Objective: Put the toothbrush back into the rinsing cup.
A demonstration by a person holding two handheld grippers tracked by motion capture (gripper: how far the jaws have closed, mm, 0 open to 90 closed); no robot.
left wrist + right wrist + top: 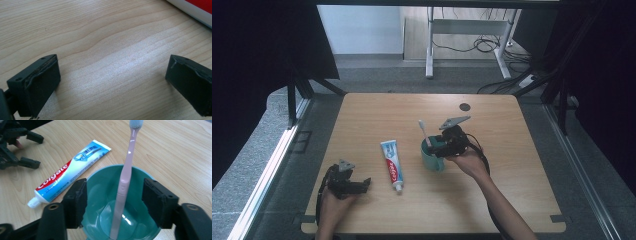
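Now your pink toothbrush stands upright in the teal cup, between your right gripper's spread jaws, neither pad touching it. A Colgate toothpaste tube lies just beside the cup on the wooden table. Your left gripper rests well apart, jaws wide over bare wood.

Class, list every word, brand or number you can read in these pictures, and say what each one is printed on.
"Colgate": white letters on the red band of the toothpaste tube.
Chinese characters on the tube's blue end: too small to read.
Toothbrush and teal cup: no text.
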